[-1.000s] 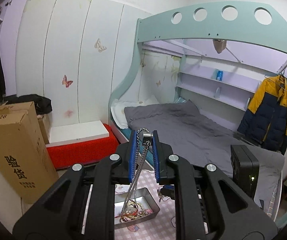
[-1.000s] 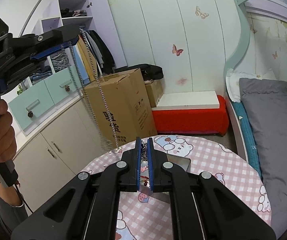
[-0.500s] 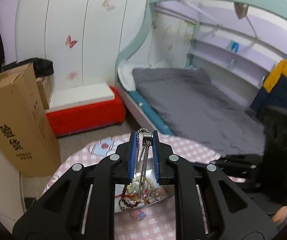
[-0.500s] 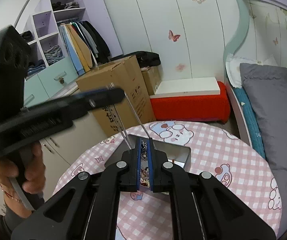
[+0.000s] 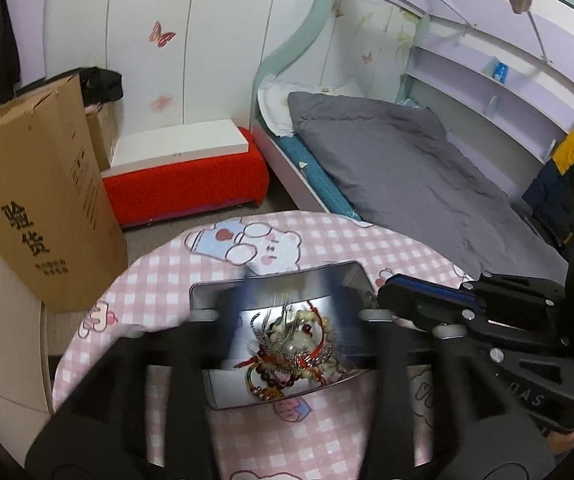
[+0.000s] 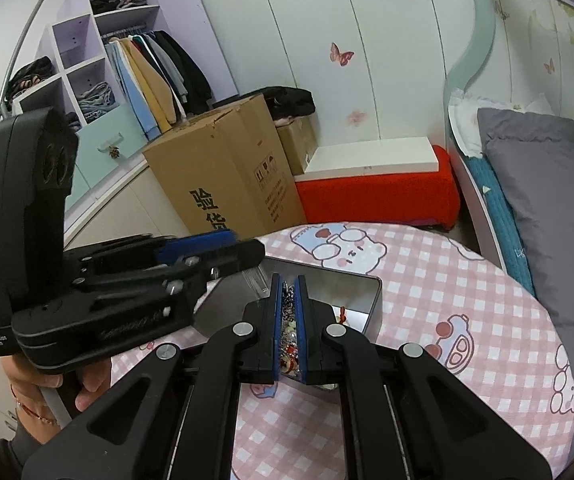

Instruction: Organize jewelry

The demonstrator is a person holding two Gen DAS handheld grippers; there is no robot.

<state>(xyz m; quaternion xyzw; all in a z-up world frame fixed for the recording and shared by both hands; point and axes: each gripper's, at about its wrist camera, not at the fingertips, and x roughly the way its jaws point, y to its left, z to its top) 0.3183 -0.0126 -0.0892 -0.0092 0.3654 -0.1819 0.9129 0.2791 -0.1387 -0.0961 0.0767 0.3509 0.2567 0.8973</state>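
The jewelry [image 5: 287, 344] lies tangled in the metal tray [image 5: 207, 294] at lower centre of the counter [image 5: 367, 240]. The left gripper [image 5: 287, 320] blurs, jaws wide and seemingly empty. The right gripper [image 6: 289, 320] has jaws nearly closed among chains; lifting could drag the whole knot out.

a round table covered by a pink checked cloth [image 5: 191, 280] printed with cartoon bears is seen in the foreground. beyond it, a tall cardboard box [image 5: 35, 208] marked with black characters is stood on the floor, and a red bench [image 5: 185, 186] topped by a white board is set against the butterfly-decorated wall. a bed with a grey duvet [image 5: 399, 168] is placed to the right. an open wardrobe with hanging clothes [image 6: 155, 76] is shown at the left of the right wrist view.
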